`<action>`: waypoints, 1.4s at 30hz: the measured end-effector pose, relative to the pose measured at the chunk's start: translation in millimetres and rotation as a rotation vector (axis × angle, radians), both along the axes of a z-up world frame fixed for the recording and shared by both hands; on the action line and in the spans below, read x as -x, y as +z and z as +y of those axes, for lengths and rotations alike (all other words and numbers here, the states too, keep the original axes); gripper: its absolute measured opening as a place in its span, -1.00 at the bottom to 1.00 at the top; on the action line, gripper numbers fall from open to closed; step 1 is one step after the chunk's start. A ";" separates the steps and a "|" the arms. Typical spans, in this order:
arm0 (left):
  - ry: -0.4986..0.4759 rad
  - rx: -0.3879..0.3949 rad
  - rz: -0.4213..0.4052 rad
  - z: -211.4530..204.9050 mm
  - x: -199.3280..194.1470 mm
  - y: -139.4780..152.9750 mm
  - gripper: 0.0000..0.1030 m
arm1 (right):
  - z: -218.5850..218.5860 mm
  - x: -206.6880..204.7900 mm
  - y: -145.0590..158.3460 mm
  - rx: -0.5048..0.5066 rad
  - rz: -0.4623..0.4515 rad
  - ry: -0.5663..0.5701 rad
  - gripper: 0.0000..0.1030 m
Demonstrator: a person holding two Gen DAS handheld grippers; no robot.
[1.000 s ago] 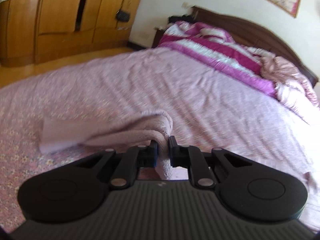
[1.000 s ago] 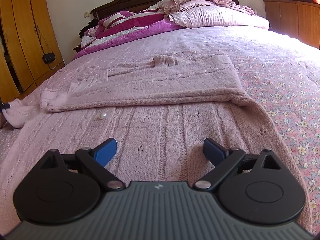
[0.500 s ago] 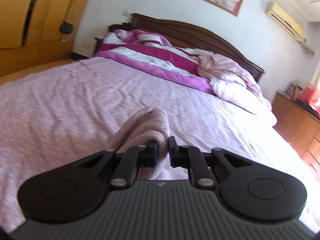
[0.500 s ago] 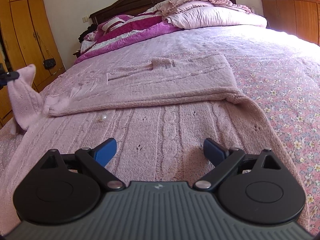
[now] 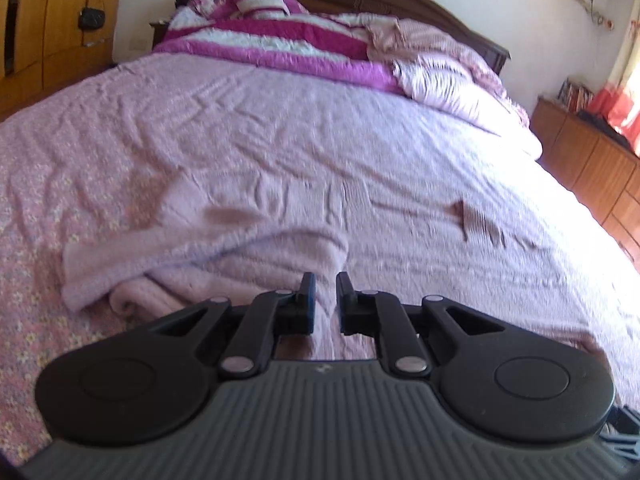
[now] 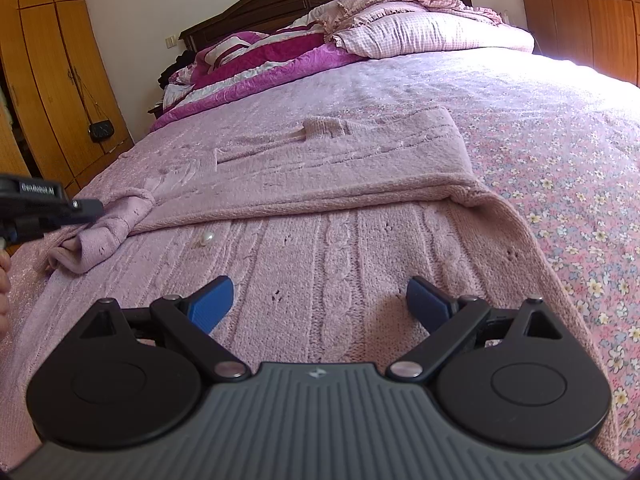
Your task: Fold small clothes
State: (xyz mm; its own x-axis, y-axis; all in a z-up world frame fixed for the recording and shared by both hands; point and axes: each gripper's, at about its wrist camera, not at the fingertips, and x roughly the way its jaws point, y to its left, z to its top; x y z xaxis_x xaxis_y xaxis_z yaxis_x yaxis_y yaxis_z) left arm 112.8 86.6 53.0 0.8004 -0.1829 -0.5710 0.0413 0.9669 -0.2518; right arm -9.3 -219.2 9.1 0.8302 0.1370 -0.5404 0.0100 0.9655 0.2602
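A pink cable-knit sweater [image 6: 340,160] lies on the bed, its upper part folded over the lower part. My left gripper [image 5: 324,296] is shut on the sweater's sleeve [image 5: 224,248], which drapes leftward across the body. In the right wrist view, the left gripper [image 6: 90,207] reaches in from the left edge, its tip at the bunched sleeve cuff [image 6: 108,232]. My right gripper [image 6: 320,304] stands open low over the sweater's near part, with nothing between its blue pads [image 6: 212,304]. A pearl button [image 6: 207,237] sits on the knit.
A magenta and white quilt [image 5: 280,36] and a checked pillow [image 6: 420,28] are piled at the dark headboard. A wooden wardrobe [image 6: 40,80] with a hanging black bag [image 6: 100,130] stands on the left. Wooden cabinets [image 6: 580,28] stand on the right. A person's hand [image 6: 3,280] shows at the left edge.
My left gripper carried the sleeve from the left side, up and then down across the sweater's body, swinging its view toward the headboard. The right gripper stayed still and open.
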 end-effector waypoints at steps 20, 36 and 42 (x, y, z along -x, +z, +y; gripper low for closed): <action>0.131 -0.227 0.109 37.7 38.4 -4.1 -0.05 | 70.2 -50.4 55.2 -0.136 -0.001 0.265 0.89; 0.165 -0.199 0.137 59.1 36.0 -21.0 -0.05 | 162.2 -134.3 48.1 -0.213 0.174 0.437 0.56; 0.166 -0.177 0.127 64.7 30.7 -21.4 -0.05 | 183.7 -164.4 32.3 -0.260 0.280 0.462 -0.01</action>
State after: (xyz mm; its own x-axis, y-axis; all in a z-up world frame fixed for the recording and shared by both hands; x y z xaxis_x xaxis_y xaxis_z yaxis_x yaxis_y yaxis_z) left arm 82.1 151.3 31.6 0.7312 0.0563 -0.6798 -0.1423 0.9872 -0.0713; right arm 155.0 -35.5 41.4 0.4835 0.6073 -0.6304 -0.2933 0.7909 0.5370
